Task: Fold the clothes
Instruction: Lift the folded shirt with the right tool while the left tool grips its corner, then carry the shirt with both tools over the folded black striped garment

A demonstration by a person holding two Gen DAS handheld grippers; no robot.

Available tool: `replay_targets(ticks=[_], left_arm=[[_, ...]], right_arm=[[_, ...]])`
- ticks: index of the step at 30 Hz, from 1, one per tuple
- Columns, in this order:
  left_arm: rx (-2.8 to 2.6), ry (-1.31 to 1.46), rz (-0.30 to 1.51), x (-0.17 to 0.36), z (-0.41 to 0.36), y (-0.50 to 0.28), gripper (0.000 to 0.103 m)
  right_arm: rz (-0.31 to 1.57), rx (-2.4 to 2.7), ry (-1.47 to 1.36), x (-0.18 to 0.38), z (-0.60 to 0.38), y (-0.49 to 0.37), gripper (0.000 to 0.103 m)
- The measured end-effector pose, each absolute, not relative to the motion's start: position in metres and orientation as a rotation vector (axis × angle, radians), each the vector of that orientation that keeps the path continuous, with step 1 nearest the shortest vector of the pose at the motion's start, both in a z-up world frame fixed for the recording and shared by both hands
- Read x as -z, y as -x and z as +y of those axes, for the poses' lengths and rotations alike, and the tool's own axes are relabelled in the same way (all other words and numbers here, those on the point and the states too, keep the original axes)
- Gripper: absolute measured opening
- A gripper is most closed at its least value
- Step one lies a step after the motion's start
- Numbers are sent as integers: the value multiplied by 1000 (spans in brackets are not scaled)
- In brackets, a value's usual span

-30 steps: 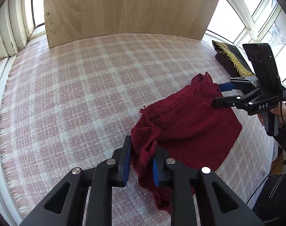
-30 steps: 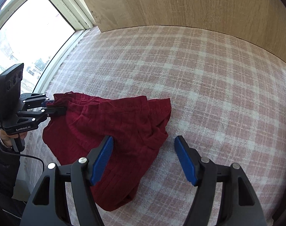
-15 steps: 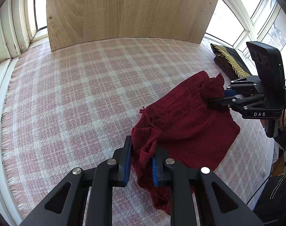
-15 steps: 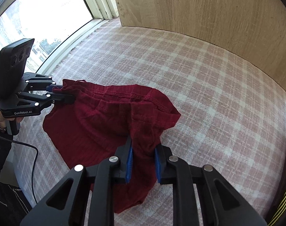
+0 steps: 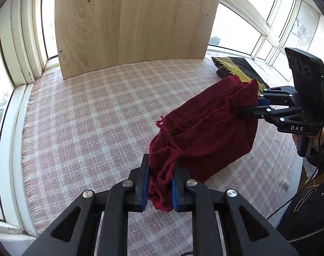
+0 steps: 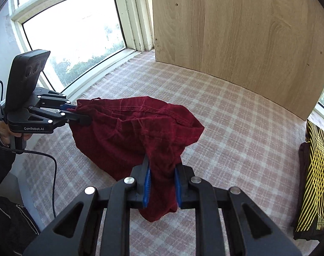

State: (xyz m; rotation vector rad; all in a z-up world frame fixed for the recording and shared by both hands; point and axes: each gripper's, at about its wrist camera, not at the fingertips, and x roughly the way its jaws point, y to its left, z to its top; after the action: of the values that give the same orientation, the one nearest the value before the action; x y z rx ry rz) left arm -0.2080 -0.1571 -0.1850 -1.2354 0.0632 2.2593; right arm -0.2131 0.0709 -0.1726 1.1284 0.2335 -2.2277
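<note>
Both tongs are clamped narrow on the dark red garment, one at each end of what looks like its stitched upper edge. The left tongs pinch a bunched corner between their blue pads, and the right tongs grip another gathered corner the same way. In the left wrist view the right tongs sit ahead and to the right, with cloth spanning between the two grips; in the right wrist view the left tongs sit ahead and to the left.

The garment hangs off the checked tabletop between the two grips, sagging in the middle, its lower part drooping toward the surface below and between the tongs; whether it touches there I cannot tell. It is crumpled and not stretched flat.

The step in hand appears to be lifting the garment by two corners to spread it. The next move likely calls for drawing the tongs apart until the held edge runs taut, then lowering the cloth so it lies flat on the tabletop ahead of both tongs, ready for a fold.

A black and yellow garment lies well to the right of the right tongs, apparently folded already.
</note>
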Motion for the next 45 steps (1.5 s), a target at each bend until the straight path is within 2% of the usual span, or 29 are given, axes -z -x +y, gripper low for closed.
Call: replay_targets(ticks=[4, 11, 19, 24, 34, 45], left_arm=[[-2229, 1206, -15, 167, -155, 189, 15], [-2207, 1115, 90, 137, -101, 181, 15], [-2111, 1060, 118, 122, -2, 180, 15], [-2100, 1041, 107, 114, 70, 189, 15], [-2150, 1027, 89, 108, 206, 244, 15], [-2142, 1195, 67, 159, 266, 344, 15]], right_arm=[[192, 2261, -1135, 154, 89, 192, 18], [150, 2354, -1110, 130, 134, 162, 18], [77, 2451, -1145, 112, 236, 149, 18], [128, 2476, -1146, 98, 305, 154, 18], [176, 2421, -1218, 88, 443, 238, 18], [171, 2304, -1361, 149, 495, 354, 18]])
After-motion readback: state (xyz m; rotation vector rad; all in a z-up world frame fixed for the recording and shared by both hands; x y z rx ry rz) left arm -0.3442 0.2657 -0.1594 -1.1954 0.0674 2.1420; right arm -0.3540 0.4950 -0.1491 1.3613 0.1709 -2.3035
